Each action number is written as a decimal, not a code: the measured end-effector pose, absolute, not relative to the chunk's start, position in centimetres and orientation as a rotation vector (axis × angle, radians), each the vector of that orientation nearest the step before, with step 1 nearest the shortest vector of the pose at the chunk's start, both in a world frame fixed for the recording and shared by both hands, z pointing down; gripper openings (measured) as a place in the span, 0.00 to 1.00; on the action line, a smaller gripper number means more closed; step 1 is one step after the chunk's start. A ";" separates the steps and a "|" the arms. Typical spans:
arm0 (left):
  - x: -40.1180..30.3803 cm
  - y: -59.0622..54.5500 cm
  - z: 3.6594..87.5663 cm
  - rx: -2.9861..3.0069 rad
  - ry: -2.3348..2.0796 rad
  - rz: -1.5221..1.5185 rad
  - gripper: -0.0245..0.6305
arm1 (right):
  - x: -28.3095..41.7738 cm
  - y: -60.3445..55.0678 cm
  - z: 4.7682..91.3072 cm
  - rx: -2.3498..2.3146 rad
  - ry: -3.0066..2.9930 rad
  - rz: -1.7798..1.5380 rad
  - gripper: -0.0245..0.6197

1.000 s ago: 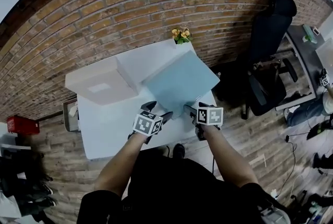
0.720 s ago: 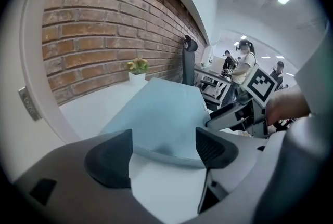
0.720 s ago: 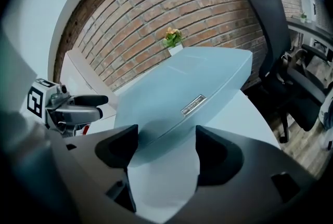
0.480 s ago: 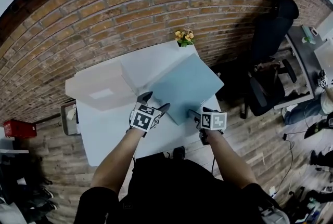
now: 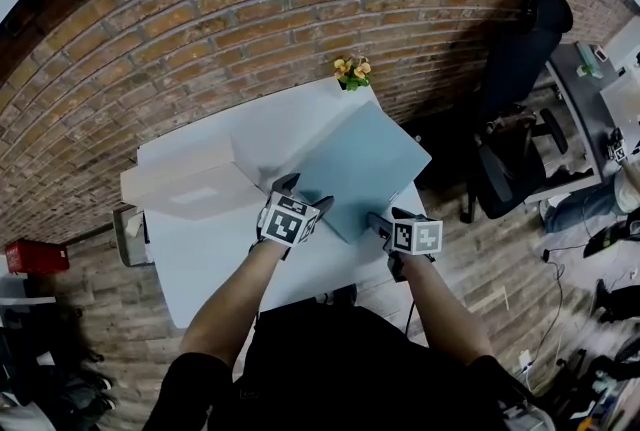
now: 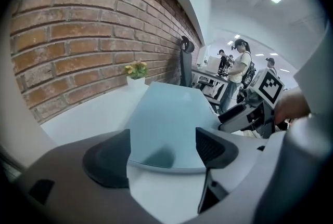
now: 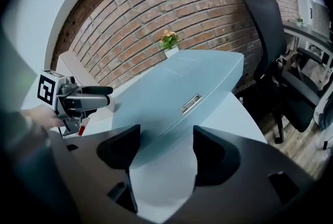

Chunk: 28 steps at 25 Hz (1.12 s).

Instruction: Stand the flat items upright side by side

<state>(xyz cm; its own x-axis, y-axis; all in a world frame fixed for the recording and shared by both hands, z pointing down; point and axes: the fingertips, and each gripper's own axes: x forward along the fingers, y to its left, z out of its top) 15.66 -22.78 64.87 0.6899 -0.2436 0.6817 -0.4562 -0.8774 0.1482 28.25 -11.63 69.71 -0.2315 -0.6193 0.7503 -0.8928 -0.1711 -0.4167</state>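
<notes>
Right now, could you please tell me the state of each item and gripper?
blue folder: lying flat, not upright.
white folder: lying flat.
beige item: lying flat.
left gripper: open, blue folder's edge between jaws.
right gripper: open, jaws just closing, blue folder's corner between them.

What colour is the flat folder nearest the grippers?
The folder is pale blue, clearest in the right gripper view.

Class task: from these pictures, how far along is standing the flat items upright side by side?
Done: nothing stands upright yet. In hand: the blue folder lies on the table, its near edge between the open left tongs and right tongs, whose jaws have just been closing. Left: stand it, the beige box and the white board up.
</notes>
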 end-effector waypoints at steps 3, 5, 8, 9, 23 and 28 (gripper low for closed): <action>15.5 -23.1 65.1 2.581 -0.569 0.989 0.64 | 29.0 -11.4 69.8 1.749 -1.795 1.373 0.57; 15.4 -23.4 65.2 2.571 -0.580 0.995 0.65 | 29.8 -11.1 69.8 1.763 -1.781 1.367 0.57; 15.5 -23.4 65.6 2.558 -0.569 1.010 0.66 | 31.5 -10.6 69.6 1.801 -1.750 1.354 0.55; 15.7 -23.2 65.8 2.555 -0.561 1.016 0.67 | 32.2 -10.5 69.6 1.817 -1.738 1.353 0.55; 17.6 -18.7 69.3 2.426 -0.354 1.068 0.66 | 33.1 -11.3 69.9 1.724 -1.801 1.459 0.57; 15.7 -16.3 69.1 2.382 -0.328 1.054 0.54 | 32.6 -9.6 70.0 1.738 -1.839 1.563 0.52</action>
<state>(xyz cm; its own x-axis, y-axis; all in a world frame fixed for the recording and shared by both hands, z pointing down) 15.67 -16.34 69.14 0.6693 -0.0136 0.7428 -0.4102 -0.8404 0.3542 32.57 -9.65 70.05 -0.3081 -0.6297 0.7131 -0.8051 -0.2267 -0.5480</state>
